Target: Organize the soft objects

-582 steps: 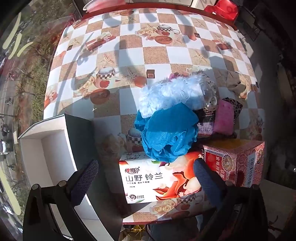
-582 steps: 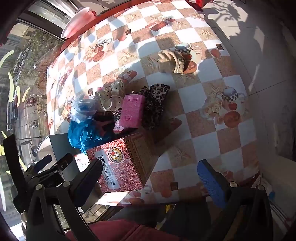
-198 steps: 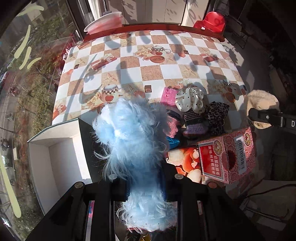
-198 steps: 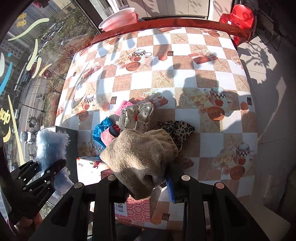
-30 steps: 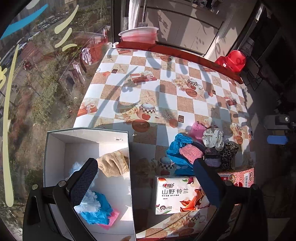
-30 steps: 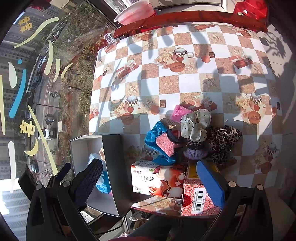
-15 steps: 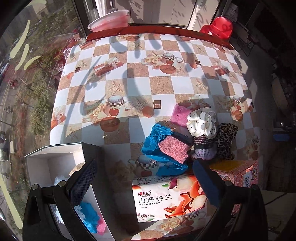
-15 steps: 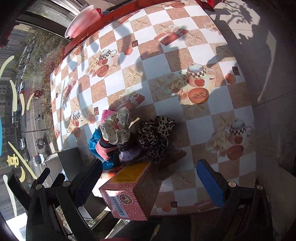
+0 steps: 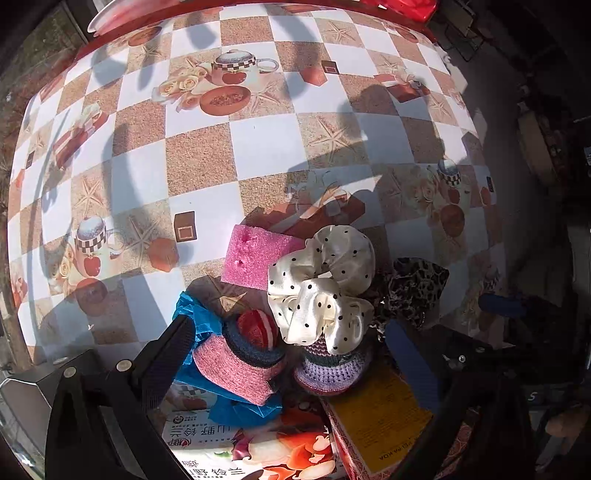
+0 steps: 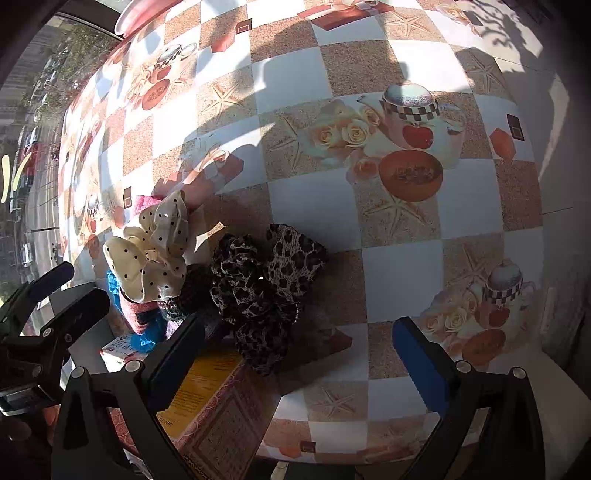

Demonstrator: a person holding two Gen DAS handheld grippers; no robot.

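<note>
Both grippers are hanging wide open and empty over the pile: left gripper (image 9: 291, 354) above the cream dotted scrunchie (image 9: 321, 284), right gripper (image 10: 299, 347) beside the leopard scrunchie (image 10: 266, 288) (pinching each through its bunched middle looks safest, avoiding neighbours)

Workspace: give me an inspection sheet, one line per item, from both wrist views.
Surface: checkered tablecloth printed with teapots and starfish, sunlit.
Job's things: cream polka-dot scrunchie, leopard scrunchie, pink sponge, pink knit piece, purple crochet piece and blue mesh, bunched together near the table's front edge.
Clutter: tissue pack; red carton.
Grippers: left gripper open over the knit pieces; right gripper open by the leopard scrunchie.
Cables: nothing seen.
Surroundings: pink basin at the far edge.
</note>
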